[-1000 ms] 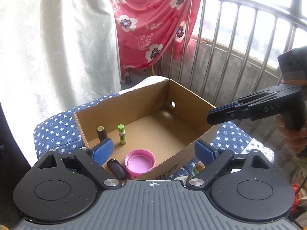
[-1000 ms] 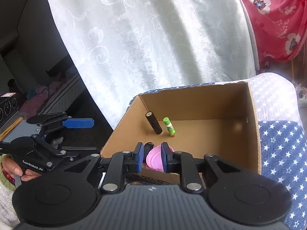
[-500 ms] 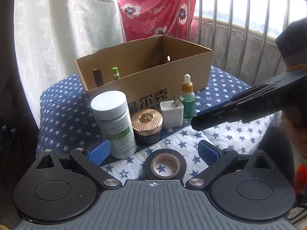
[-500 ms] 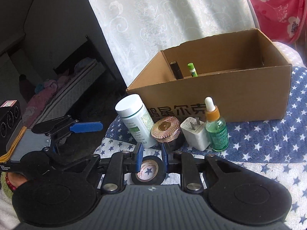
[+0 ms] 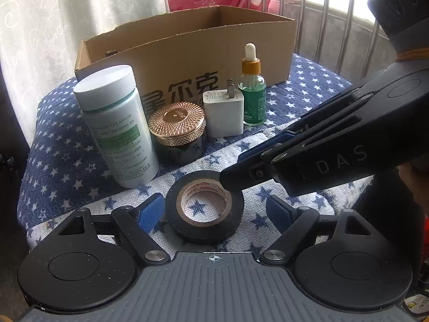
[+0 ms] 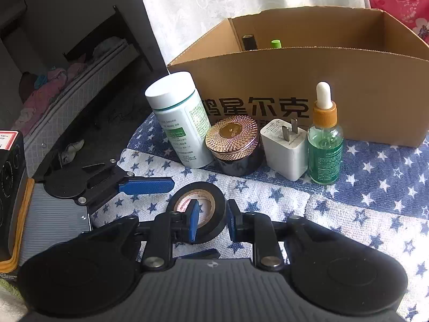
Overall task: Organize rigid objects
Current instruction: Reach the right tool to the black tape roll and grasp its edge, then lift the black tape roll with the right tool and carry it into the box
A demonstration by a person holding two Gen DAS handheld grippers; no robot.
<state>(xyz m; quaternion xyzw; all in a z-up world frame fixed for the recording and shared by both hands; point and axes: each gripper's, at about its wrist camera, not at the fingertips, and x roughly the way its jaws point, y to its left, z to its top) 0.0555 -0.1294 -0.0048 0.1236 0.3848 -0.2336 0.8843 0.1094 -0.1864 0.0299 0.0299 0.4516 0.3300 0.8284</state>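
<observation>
Box [image 5: 187, 43]: beyond both tongs, behind the row of items.
Bottle [image 5: 118, 126]: ahead-left of the left tongs.
Tape [image 5: 204, 206]: flat on the cloth, between the left tongs' [image 5: 214, 209] wide-spread fingers.
Right tongs [image 6: 211, 218]: part-open, straddling the tape's wall, one finger inside the hole, not clamped.

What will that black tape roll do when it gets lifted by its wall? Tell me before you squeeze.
The black tape roll lies flat on the star cloth, so it should not roll now. Lifted by its wall, as the right hand-held gripper straddles it, it will probably stay rigid and light. Set down on edge, it would likely roll.
</observation>
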